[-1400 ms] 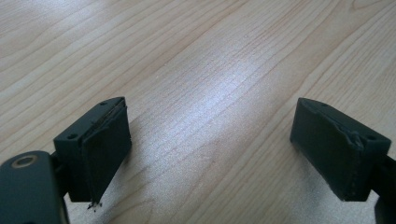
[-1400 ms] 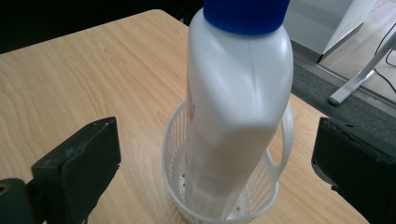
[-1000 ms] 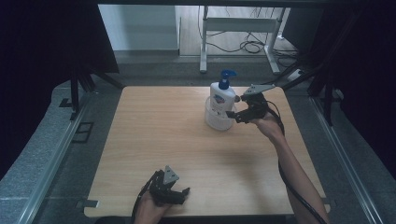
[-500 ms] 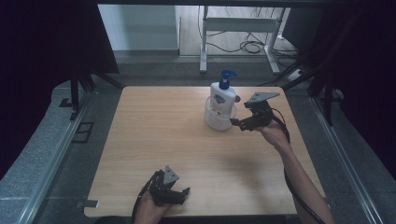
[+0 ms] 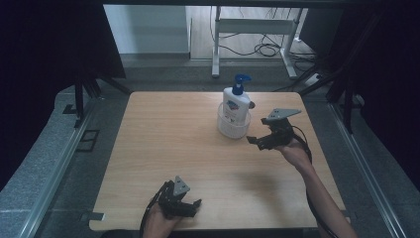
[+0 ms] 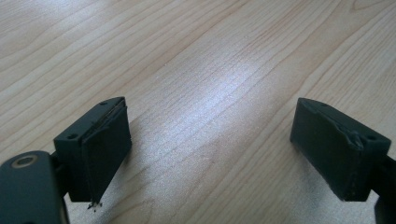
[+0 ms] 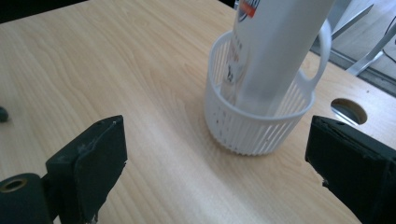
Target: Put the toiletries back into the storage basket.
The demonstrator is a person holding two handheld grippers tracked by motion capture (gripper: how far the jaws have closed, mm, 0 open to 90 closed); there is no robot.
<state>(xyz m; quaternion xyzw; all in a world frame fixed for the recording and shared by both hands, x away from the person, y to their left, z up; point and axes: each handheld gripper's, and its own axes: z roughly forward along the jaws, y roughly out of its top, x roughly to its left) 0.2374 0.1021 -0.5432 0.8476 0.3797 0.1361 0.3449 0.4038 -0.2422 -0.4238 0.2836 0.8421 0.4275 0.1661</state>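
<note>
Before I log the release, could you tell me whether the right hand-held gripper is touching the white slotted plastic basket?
Apart. The right gripper view shows bare wooden table between the right hand-held gripper and the white slotted plastic basket, its jaws open with nothing between them.

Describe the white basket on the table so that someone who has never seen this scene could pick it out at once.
Start at the wooden table and look to its far edge, right of centre. There stands a small round white basket with slotted walls and a loop handle. It alone holds an upright white pump bottle with a blue pump head.
</note>
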